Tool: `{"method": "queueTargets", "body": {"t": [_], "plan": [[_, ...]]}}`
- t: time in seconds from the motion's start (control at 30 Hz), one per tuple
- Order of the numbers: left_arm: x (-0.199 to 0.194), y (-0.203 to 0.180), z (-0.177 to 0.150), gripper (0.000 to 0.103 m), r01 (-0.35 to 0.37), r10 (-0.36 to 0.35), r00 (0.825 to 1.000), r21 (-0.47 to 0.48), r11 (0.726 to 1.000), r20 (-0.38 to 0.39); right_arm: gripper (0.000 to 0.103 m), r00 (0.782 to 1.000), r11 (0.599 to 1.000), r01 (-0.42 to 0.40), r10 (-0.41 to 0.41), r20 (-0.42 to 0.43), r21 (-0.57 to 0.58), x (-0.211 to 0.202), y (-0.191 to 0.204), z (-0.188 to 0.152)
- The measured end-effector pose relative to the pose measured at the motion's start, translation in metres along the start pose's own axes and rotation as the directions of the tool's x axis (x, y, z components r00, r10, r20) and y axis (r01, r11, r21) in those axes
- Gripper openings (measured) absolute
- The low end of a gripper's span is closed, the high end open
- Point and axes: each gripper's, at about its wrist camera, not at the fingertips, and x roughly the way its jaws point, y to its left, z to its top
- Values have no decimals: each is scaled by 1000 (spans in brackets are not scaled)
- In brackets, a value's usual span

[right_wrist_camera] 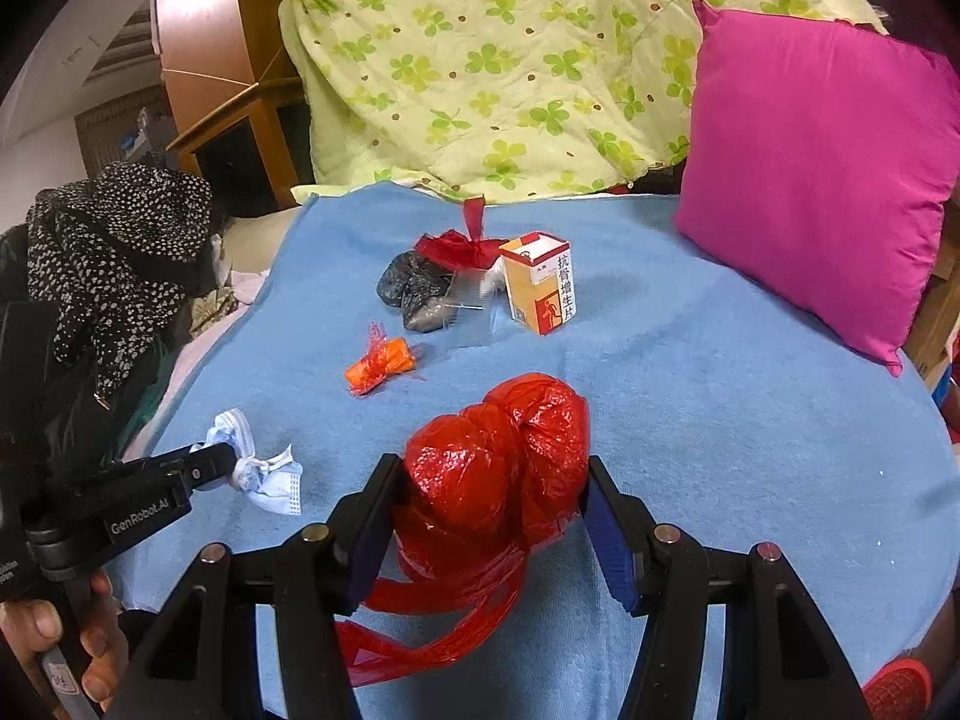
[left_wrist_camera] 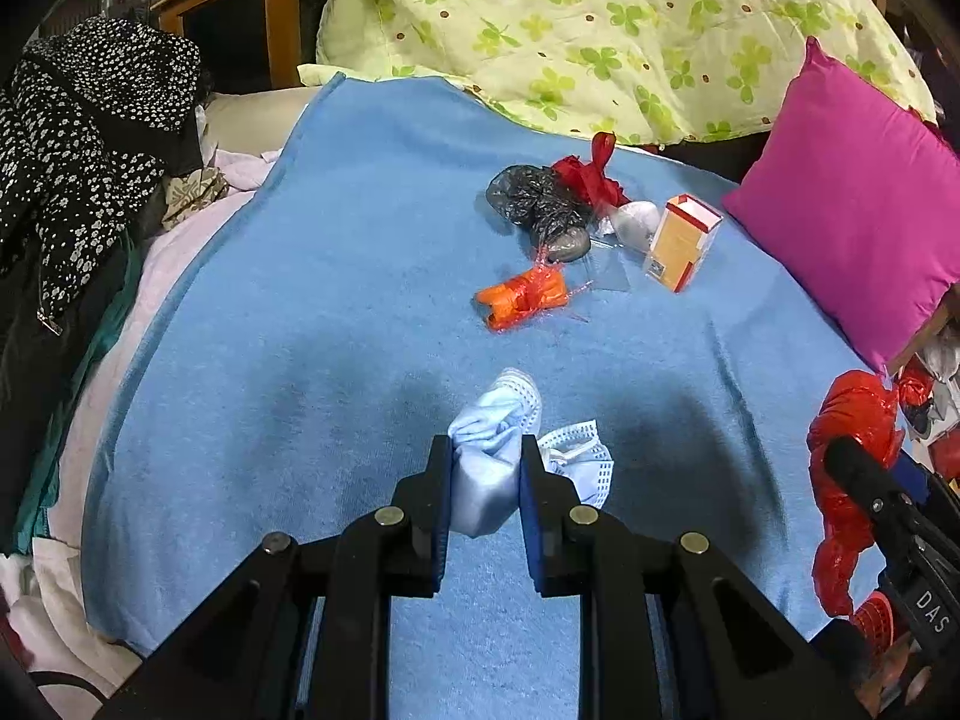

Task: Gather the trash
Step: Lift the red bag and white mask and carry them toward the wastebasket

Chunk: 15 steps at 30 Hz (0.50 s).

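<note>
My left gripper [left_wrist_camera: 485,456] is shut on a crumpled light-blue face mask [left_wrist_camera: 492,420], held just above the blue towel [left_wrist_camera: 336,276]; from the right wrist view that same gripper [right_wrist_camera: 231,465] pinches the mask [right_wrist_camera: 270,480] at the left. A bulging red plastic bag [right_wrist_camera: 498,462] sits between the pads of my right gripper [right_wrist_camera: 489,498], which is shut on it, the bag's handles trailing below. That bag [left_wrist_camera: 852,420] shows at the right edge of the left wrist view. Farther back lie an orange wrapper [right_wrist_camera: 381,367], a black bag [right_wrist_camera: 414,291], a red bag [right_wrist_camera: 462,246] and an orange-white box [right_wrist_camera: 540,288].
A magenta pillow [right_wrist_camera: 822,180] leans at the right of the bed. A green clover quilt [right_wrist_camera: 510,60] is piled at the back. Dark spotted clothing [right_wrist_camera: 114,264] is heaped on the left, beside a wooden nightstand [right_wrist_camera: 240,144]. A hand [right_wrist_camera: 72,648] grips the left tool's handle.
</note>
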Motion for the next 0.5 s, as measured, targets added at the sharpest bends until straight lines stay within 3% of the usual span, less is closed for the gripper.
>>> {"method": "queueTargets", "body": {"t": [0.5], "plan": [[-9, -28, 1, 21, 5, -6, 1000, 71, 997, 19, 62, 999, 996, 37, -39, 25, 79, -27, -36, -21]]}}
